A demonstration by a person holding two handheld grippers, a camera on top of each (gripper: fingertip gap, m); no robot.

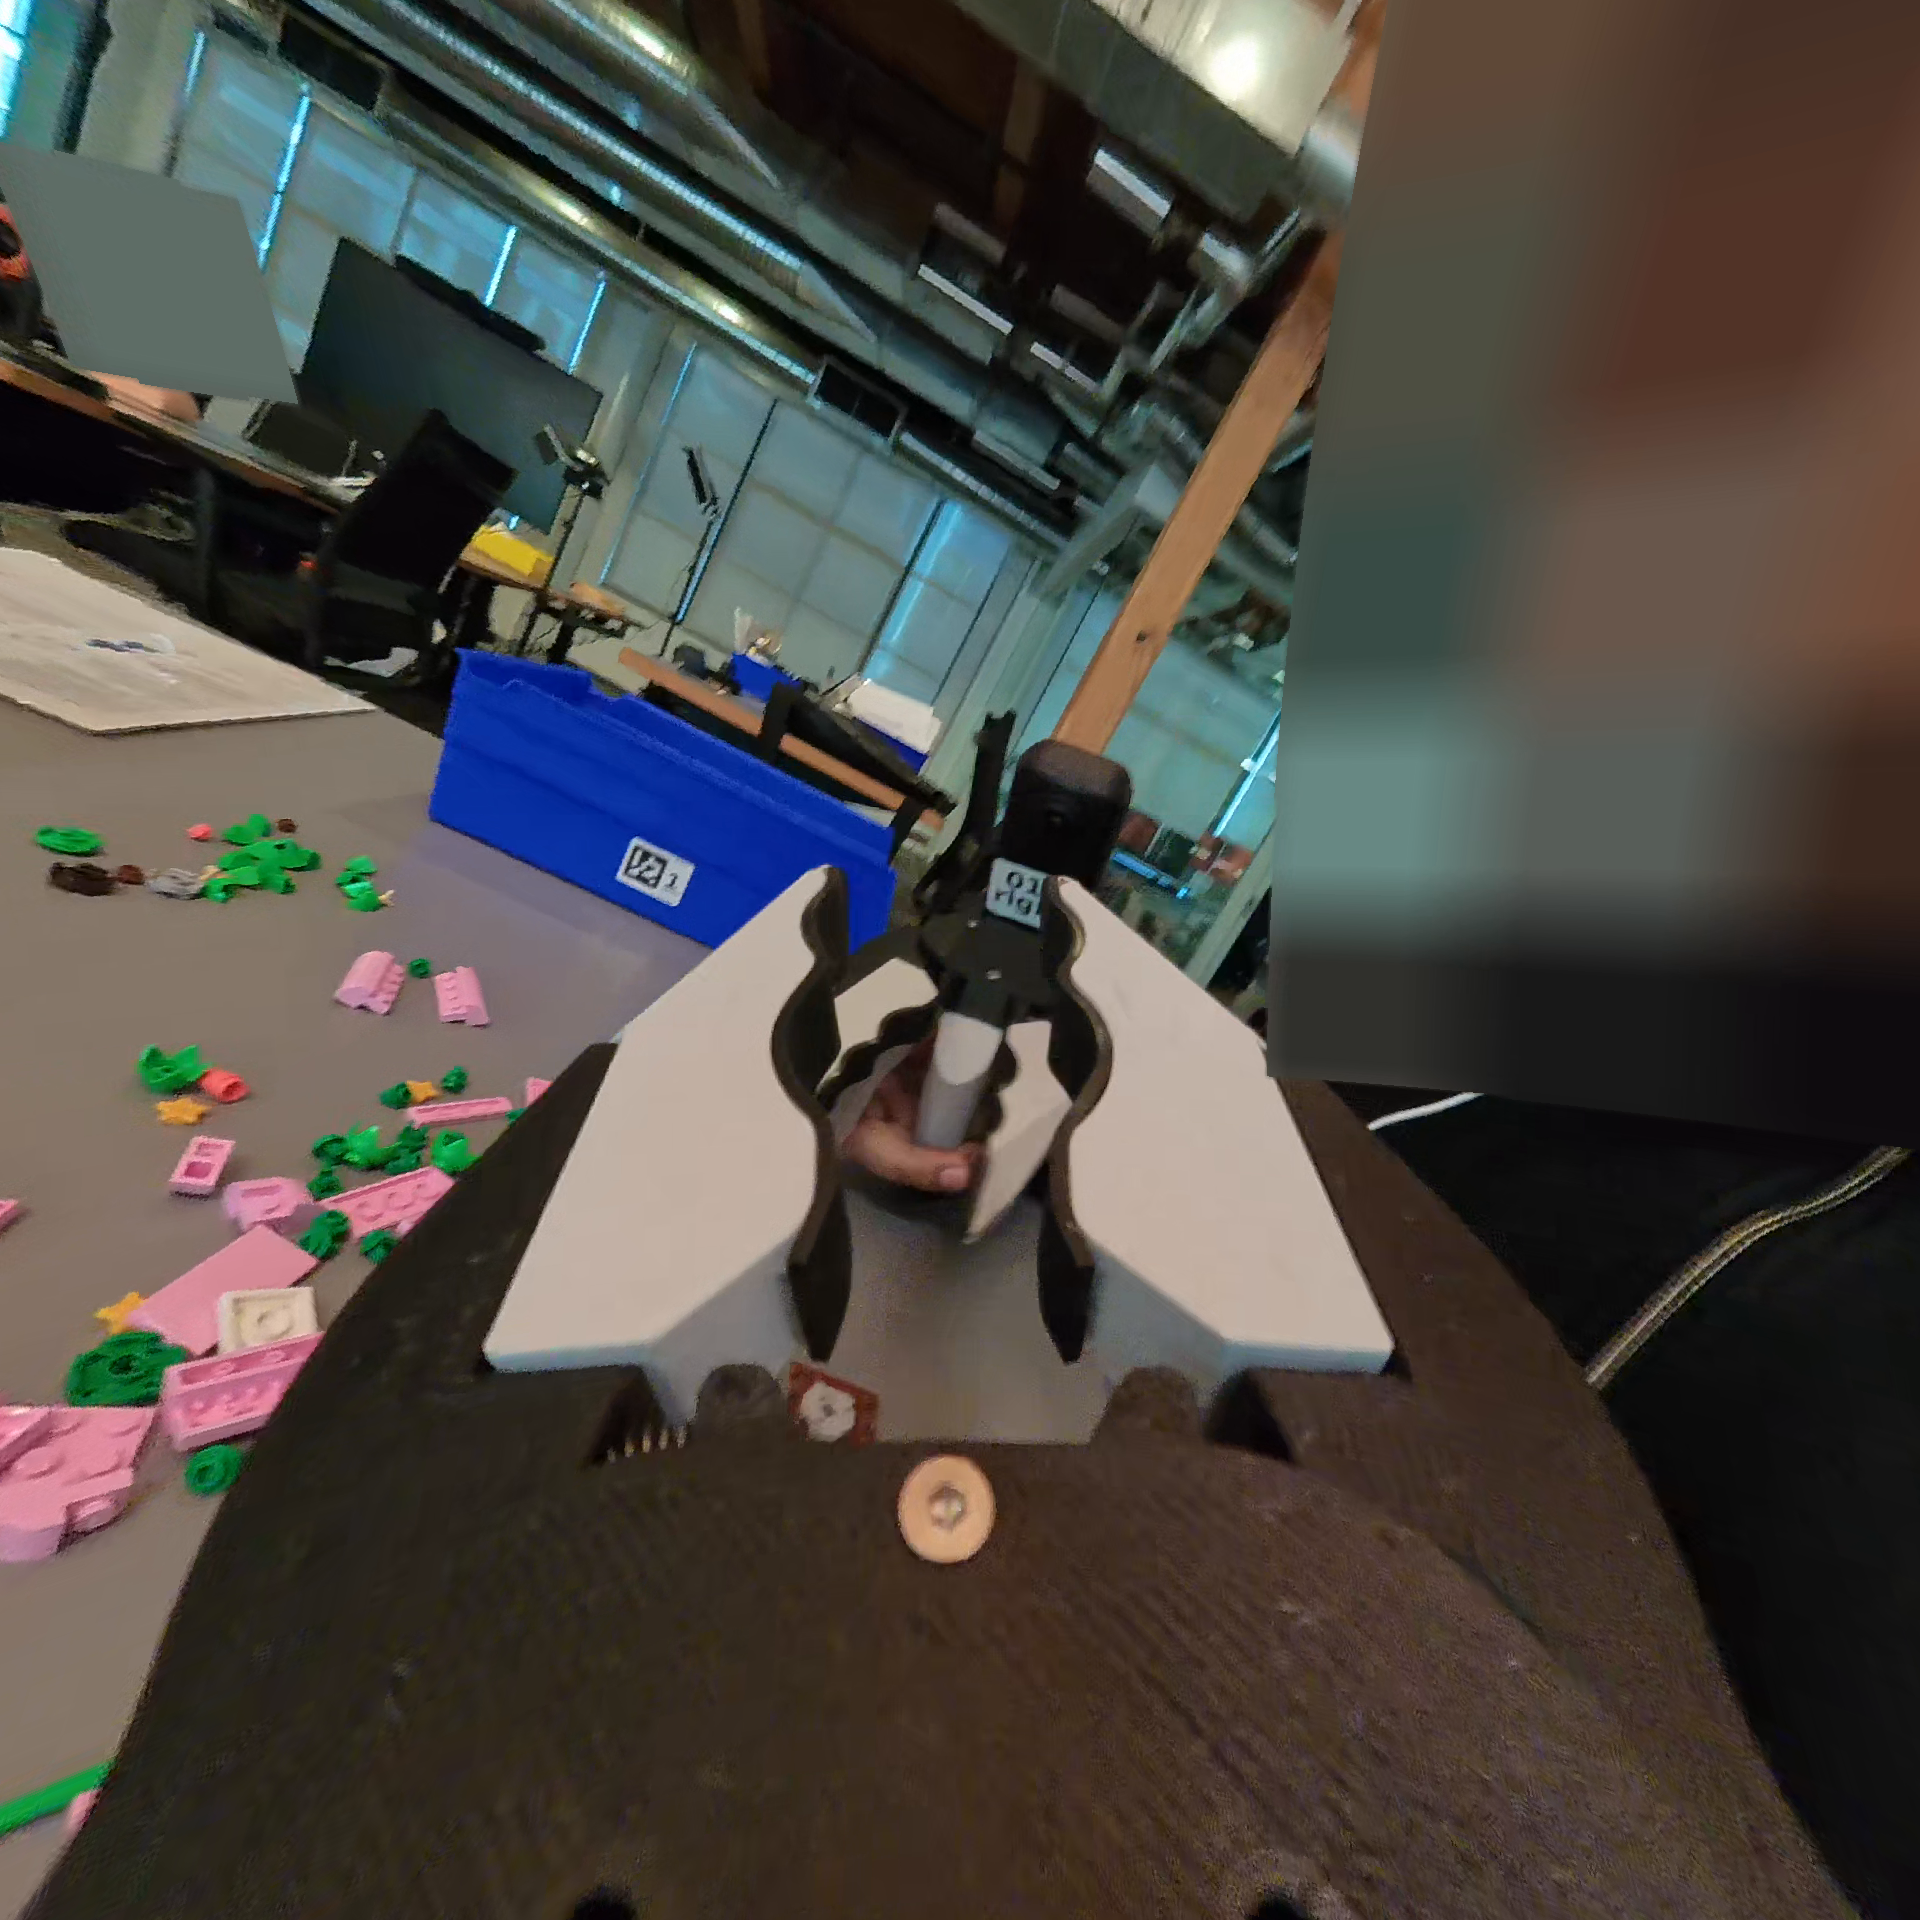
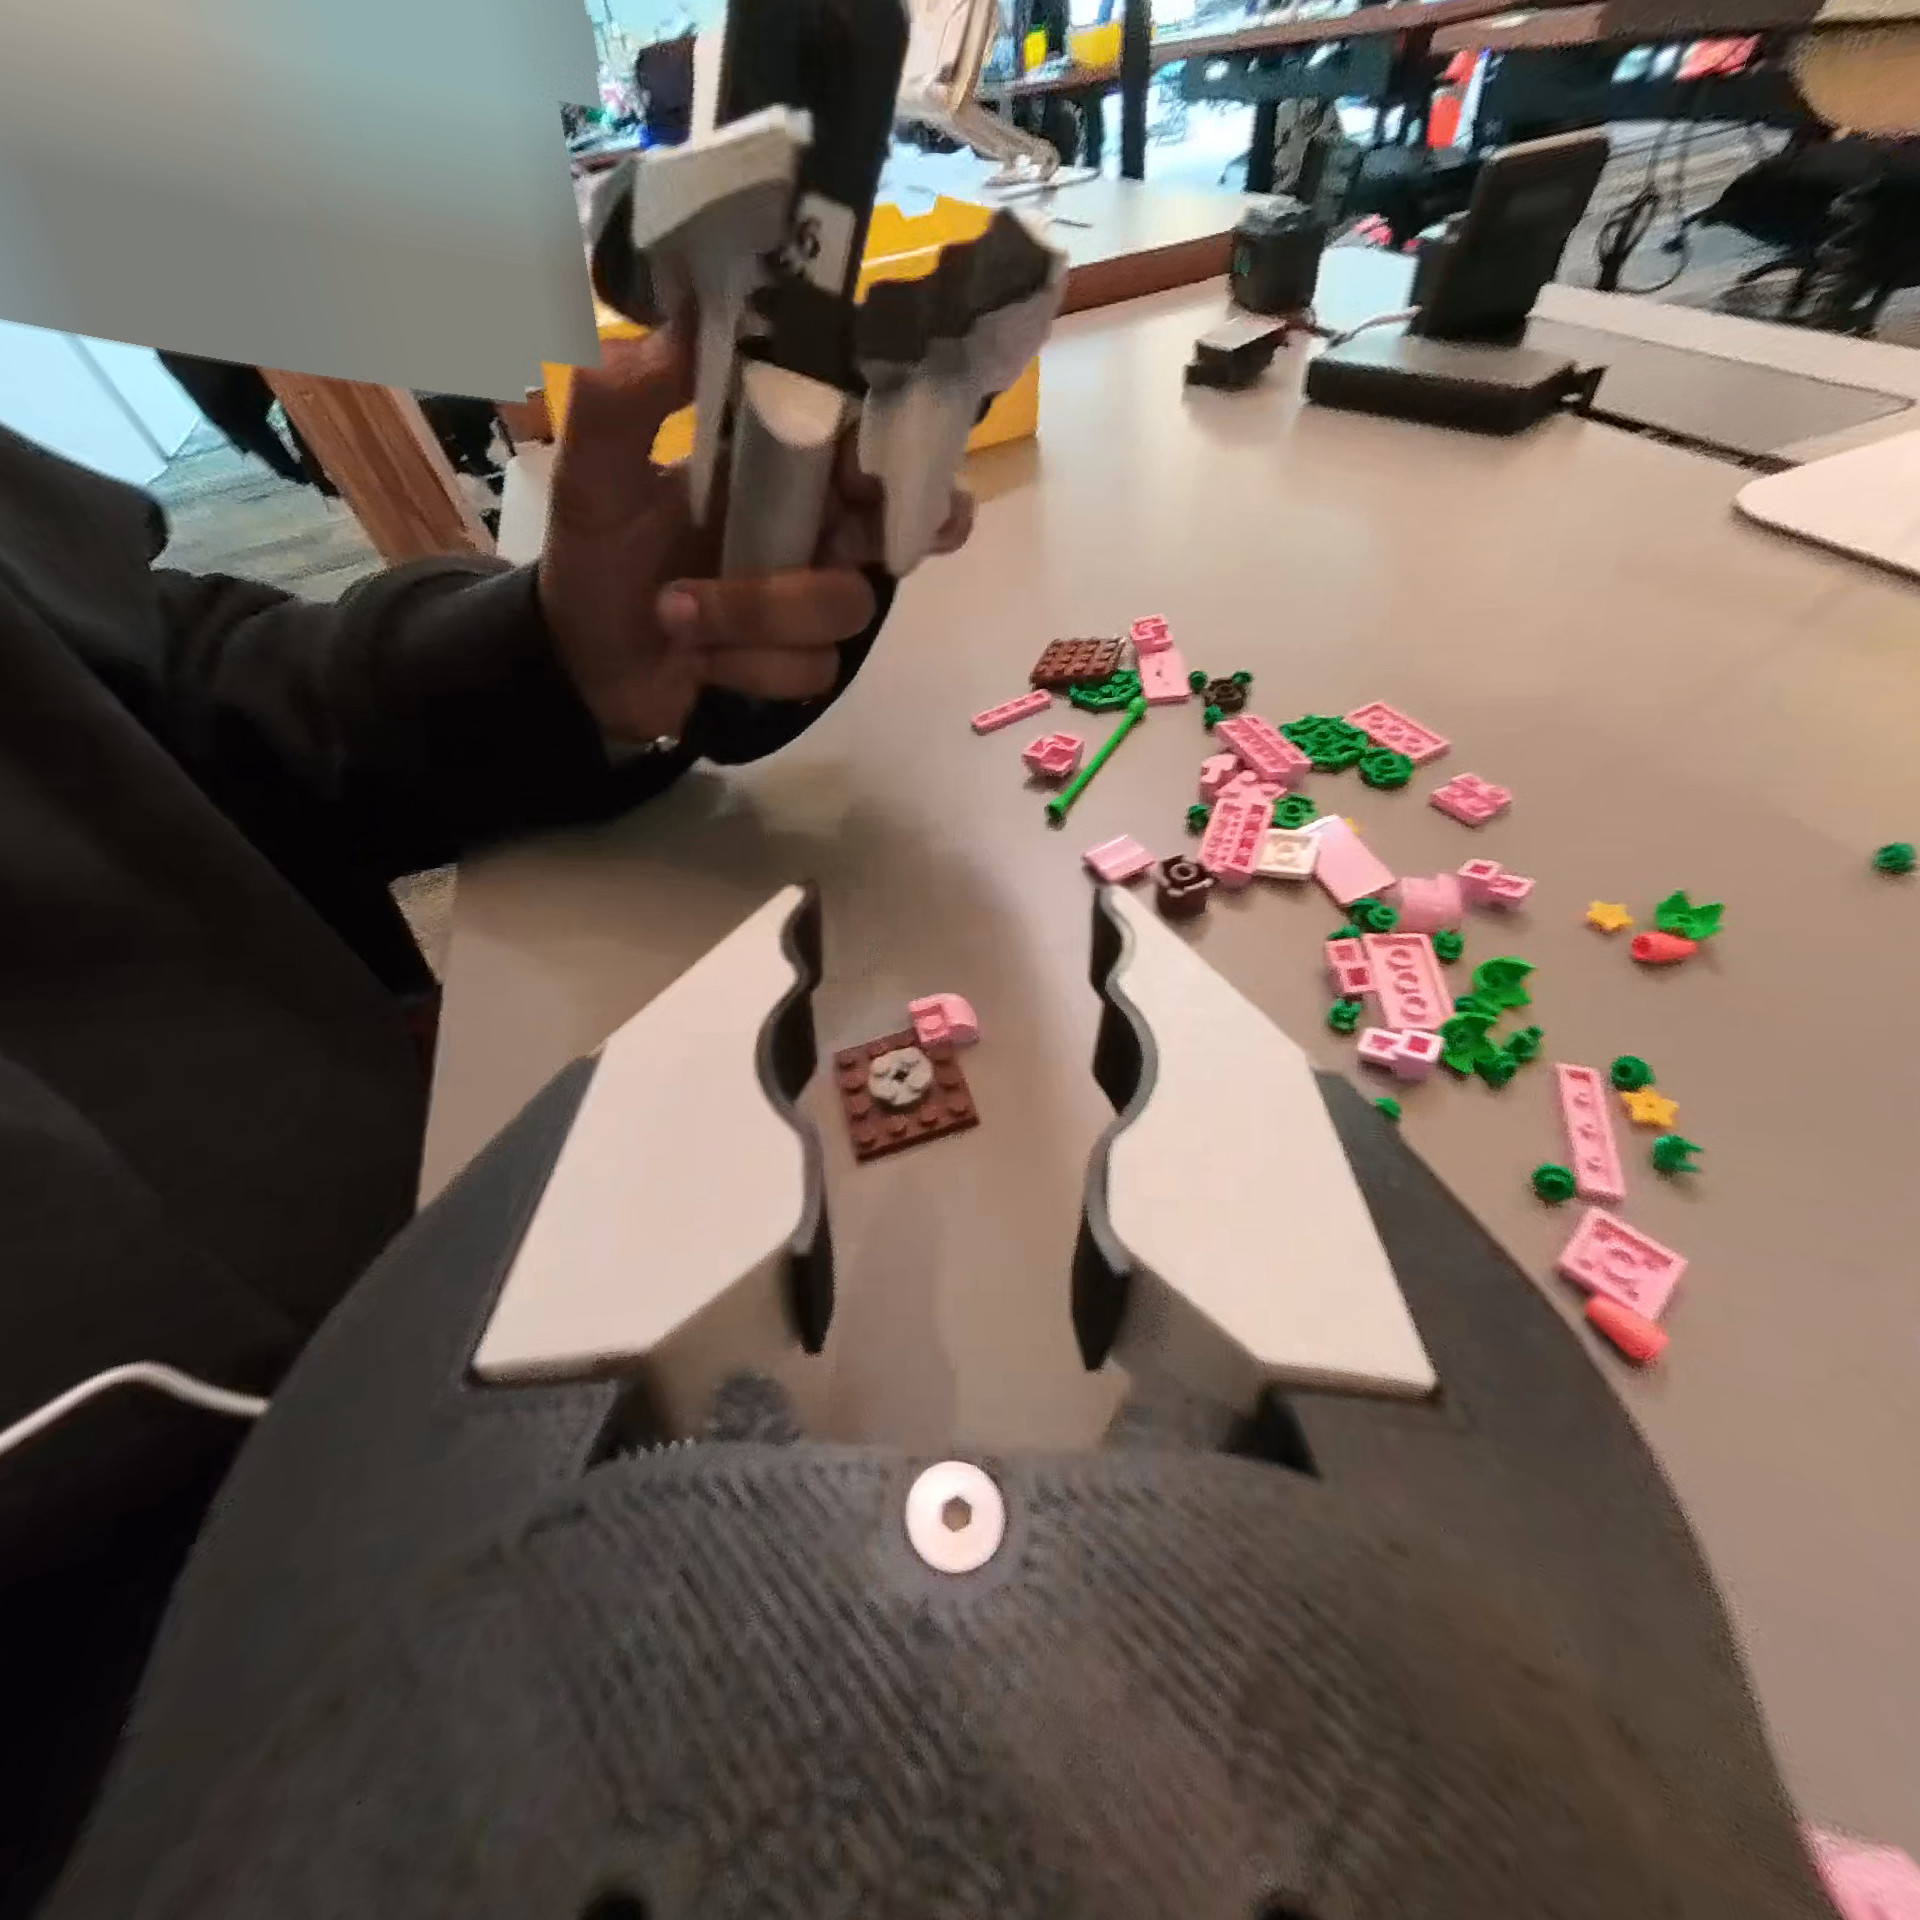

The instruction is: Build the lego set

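Observation:
A small brown plate (image 2: 906, 1099) lies on the grey table (image 2: 1351, 582), with a grey round piece (image 2: 899, 1075) on top and a pink piece (image 2: 943, 1021) at its far corner. My right gripper (image 2: 954, 899) is open and empty above it; the plate shows in the gap between the fingers. My left gripper (image 1: 945, 894) is open and empty, raised off the table and tilted upward. The brown plate (image 1: 831, 1408) shows low in its gap, on the table below. A hand (image 2: 707, 623) holds the left gripper up at the upper left of the right wrist view.
Loose pink, green, yellow and brown bricks (image 2: 1382, 883) are scattered on the table right of my right gripper; they also show in the left wrist view (image 1: 260, 1195). A blue bin (image 1: 644, 800) and a flat cardboard sheet (image 1: 125, 655) lie farther off. A yellow bin (image 2: 935, 260) and black devices (image 2: 1455, 343) stand at the back. About 10 centimeters separates my left fingertips from my right. The left gripper is farther from the grey round piece (image 2: 899, 1075), some 15 centimeters, than the right, some 7 centimeters.

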